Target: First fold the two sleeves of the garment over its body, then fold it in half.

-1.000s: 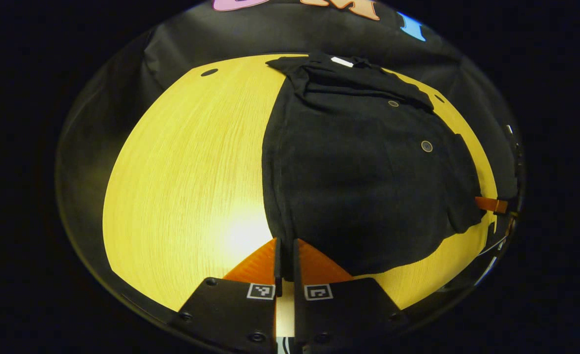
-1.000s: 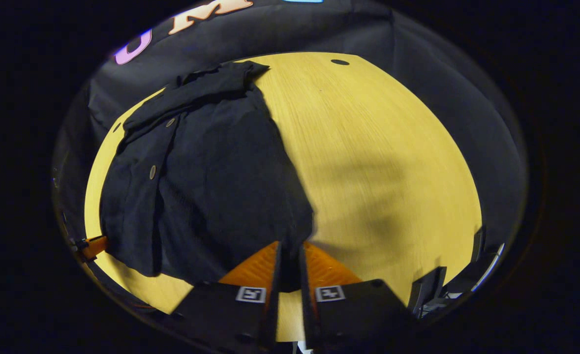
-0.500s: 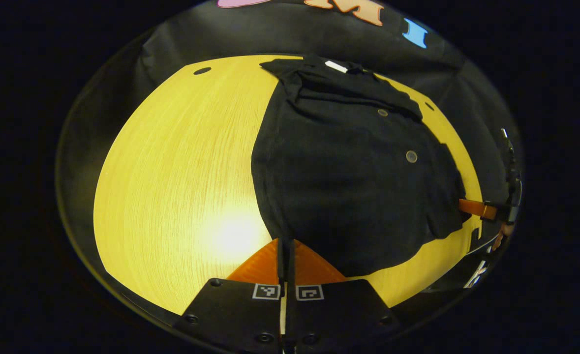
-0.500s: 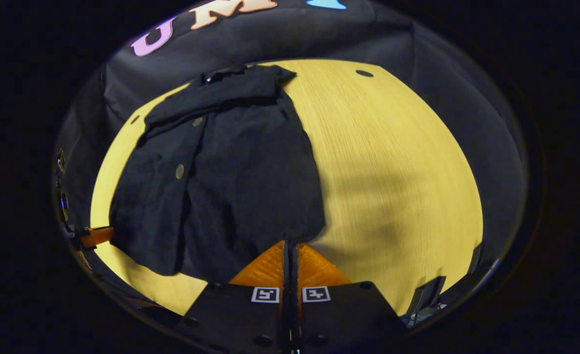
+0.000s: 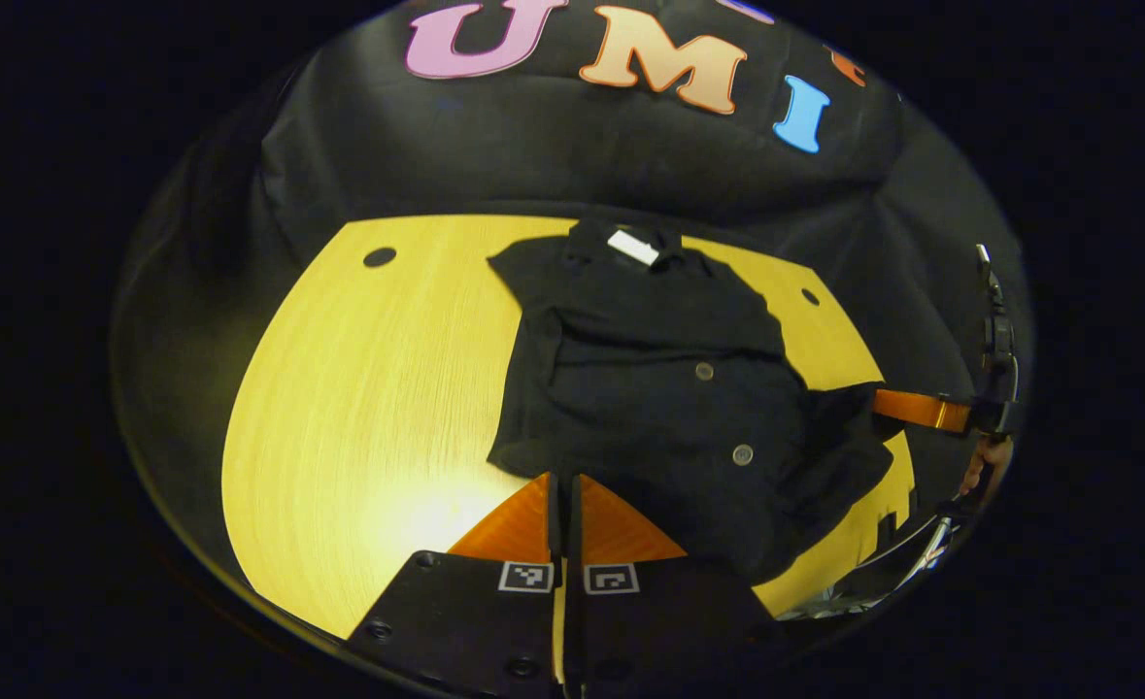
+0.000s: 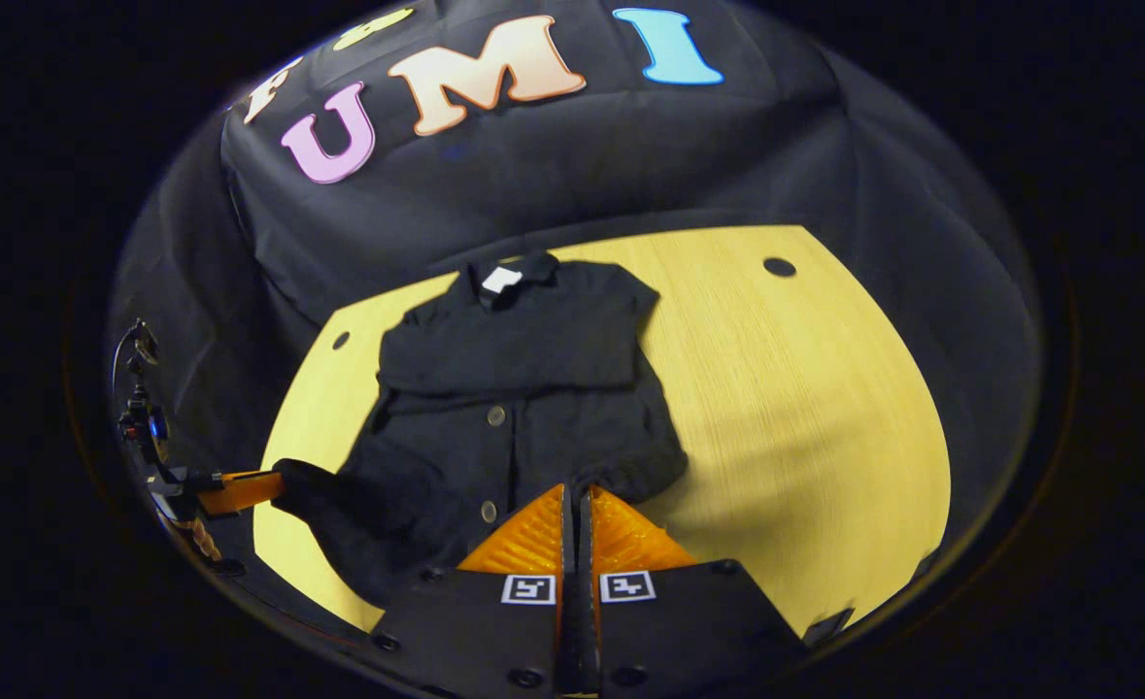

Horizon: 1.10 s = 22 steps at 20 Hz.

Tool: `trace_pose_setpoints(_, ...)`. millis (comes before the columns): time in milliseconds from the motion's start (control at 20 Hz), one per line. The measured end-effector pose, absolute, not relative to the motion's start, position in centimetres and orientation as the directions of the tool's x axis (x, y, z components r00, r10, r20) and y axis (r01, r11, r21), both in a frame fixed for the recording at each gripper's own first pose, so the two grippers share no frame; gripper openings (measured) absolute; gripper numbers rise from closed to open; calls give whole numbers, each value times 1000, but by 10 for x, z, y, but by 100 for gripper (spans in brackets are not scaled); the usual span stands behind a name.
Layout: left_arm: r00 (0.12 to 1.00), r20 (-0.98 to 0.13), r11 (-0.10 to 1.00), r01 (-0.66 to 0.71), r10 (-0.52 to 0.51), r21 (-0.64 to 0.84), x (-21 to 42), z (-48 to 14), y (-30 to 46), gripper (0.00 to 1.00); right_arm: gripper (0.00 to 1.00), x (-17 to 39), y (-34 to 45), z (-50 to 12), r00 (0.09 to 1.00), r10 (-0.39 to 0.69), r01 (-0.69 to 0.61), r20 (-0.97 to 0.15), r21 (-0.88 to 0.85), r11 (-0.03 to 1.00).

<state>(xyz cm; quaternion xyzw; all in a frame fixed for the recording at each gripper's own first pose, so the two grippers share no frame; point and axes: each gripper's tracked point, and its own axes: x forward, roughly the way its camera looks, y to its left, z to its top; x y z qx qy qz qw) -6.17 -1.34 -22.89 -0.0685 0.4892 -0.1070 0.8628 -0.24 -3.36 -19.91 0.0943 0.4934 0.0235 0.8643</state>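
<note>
A black buttoned garment (image 5: 659,388) lies on the yellow table (image 5: 358,408), collar with a white label (image 5: 633,247) at the far end and both sleeves folded across its chest. My left gripper (image 5: 564,478) is shut on one corner of the near hem. At the other hem corner my right gripper (image 6: 577,490) is shut on the cloth too. Each gripper shows far off in the other's view, the right gripper (image 5: 922,410) and the left gripper (image 6: 232,490), with the hem raised off the table between them. The garment (image 6: 523,408) bunches near both corners.
Bare table (image 6: 805,408) stretches to the right of the garment in the right gripper view and to its left in the left gripper view. Small round holes (image 5: 379,256) (image 6: 779,266) mark the far table corners. Black cloth walls close in behind.
Both grippers closed on the hem corners and rose. The hem has come up off the table and moved toward the collar, so the garment looks shorter.
</note>
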Motion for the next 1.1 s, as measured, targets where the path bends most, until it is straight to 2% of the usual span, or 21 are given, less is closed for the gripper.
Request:
trace_pose_setpoints(150,585,-772,968,143,-249,-204,-1,-211,-15,0,3,50,-35,-178,572,133,26,-809,180,983)
trace_pose_setpoints(600,747,-619,965,123,-243,-230,158,-200,-20,0,2,188,-30,-163,673,127,25,-728,193,981)
trace_pose_setpoints(900,787,-577,976,176,-216,-126,235,-236,-17,0,2,286,-47,-184,714,60,77,-698,163,984)
trace_pose_setpoints(1100,796,-572,978,202,-196,-53,272,-283,-15,0,2,327,-67,-230,704,-15,132,-710,110,985)
